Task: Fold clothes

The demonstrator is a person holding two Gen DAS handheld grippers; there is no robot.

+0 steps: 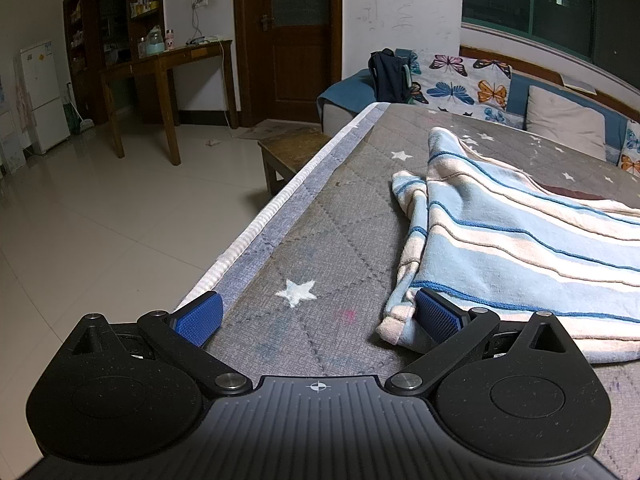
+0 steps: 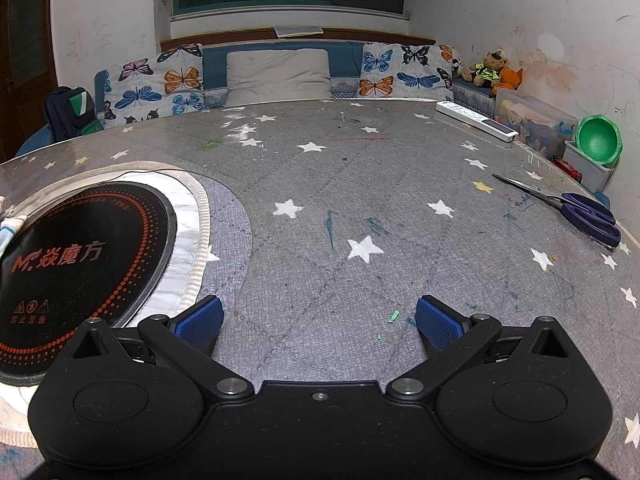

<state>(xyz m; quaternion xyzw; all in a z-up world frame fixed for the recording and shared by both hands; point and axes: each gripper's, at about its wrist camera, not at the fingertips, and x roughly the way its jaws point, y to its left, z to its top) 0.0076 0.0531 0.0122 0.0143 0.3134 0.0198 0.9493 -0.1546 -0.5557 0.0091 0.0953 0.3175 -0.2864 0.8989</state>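
Note:
A light blue and cream striped garment lies crumpled on the grey star-patterned table cover, at the right of the left wrist view. My left gripper is open and empty at the table's near left edge. Its right pad sits against the garment's near corner and the left pad is over the table edge. My right gripper is open and empty, low over bare table cover. Only a scrap of the garment shows at that view's left edge.
A round black induction hob is set into the table left of the right gripper. Blue-handled scissors and a white remote lie far right. A sofa with butterfly cushions is behind. A wooden stool and tiled floor lie left.

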